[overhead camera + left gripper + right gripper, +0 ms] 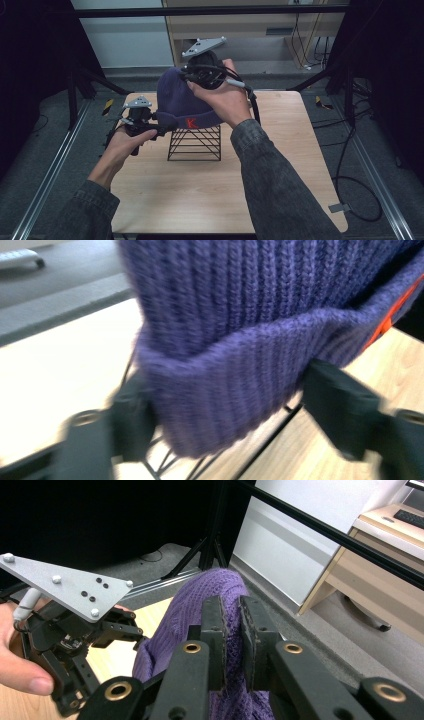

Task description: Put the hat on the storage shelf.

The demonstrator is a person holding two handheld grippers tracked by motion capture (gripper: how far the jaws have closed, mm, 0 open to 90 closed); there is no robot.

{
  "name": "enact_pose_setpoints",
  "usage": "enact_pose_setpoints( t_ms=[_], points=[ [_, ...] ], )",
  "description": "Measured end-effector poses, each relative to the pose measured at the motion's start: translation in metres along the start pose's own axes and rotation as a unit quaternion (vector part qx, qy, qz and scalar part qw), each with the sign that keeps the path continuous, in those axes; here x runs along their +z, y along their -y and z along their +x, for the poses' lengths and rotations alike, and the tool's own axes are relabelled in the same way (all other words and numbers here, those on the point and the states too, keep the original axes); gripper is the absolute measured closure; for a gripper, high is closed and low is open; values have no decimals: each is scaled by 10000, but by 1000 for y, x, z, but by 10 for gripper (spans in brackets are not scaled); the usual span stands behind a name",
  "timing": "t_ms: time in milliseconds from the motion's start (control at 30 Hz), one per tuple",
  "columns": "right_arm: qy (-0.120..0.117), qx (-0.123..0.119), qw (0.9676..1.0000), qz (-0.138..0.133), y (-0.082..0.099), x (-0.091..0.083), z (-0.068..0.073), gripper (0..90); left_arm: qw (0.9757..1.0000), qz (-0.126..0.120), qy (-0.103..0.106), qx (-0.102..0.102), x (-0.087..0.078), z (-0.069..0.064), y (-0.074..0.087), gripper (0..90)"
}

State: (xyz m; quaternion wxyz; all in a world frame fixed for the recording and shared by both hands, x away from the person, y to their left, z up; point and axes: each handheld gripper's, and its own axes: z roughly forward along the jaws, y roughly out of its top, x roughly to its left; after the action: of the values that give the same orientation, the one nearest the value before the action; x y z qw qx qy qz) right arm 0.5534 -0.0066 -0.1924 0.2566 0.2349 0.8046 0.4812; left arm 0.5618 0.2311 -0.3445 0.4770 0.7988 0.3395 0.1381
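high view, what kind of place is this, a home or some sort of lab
Probably a lab set up for recording: a small wooden table stands among black frame bars and dark curtains, cables trail over grey carpet, and an office desk stands behind.

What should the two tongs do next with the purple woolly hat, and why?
Probably lift it a little higher. The right tongs pinch the purple knitted hat at its crown, the left tongs straddle its folded brim, and the hat still hangs right over the black wire rack.
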Motion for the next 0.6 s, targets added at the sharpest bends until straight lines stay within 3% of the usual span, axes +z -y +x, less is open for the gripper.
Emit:
enact_pose_setpoints(
  t_ms=[33,167,400,600],
  points=[
    [11,7,10000,-1,0,0,-1,819,10000,7,-37,53,-1,-1,-1,390],
    [70,2,10000,-24,2,-4,-5,818,9995,-50,-263,145,-6,-5,-4,611],
    [223,89,9997,8,7,-6,-17,816,9986,-38,-427,314,-14,-10,-11,647],
    [280,163,9994,89,16,-2,-22,812,9981,15,-546,277,-13,-8,-10,655]
  ],
)
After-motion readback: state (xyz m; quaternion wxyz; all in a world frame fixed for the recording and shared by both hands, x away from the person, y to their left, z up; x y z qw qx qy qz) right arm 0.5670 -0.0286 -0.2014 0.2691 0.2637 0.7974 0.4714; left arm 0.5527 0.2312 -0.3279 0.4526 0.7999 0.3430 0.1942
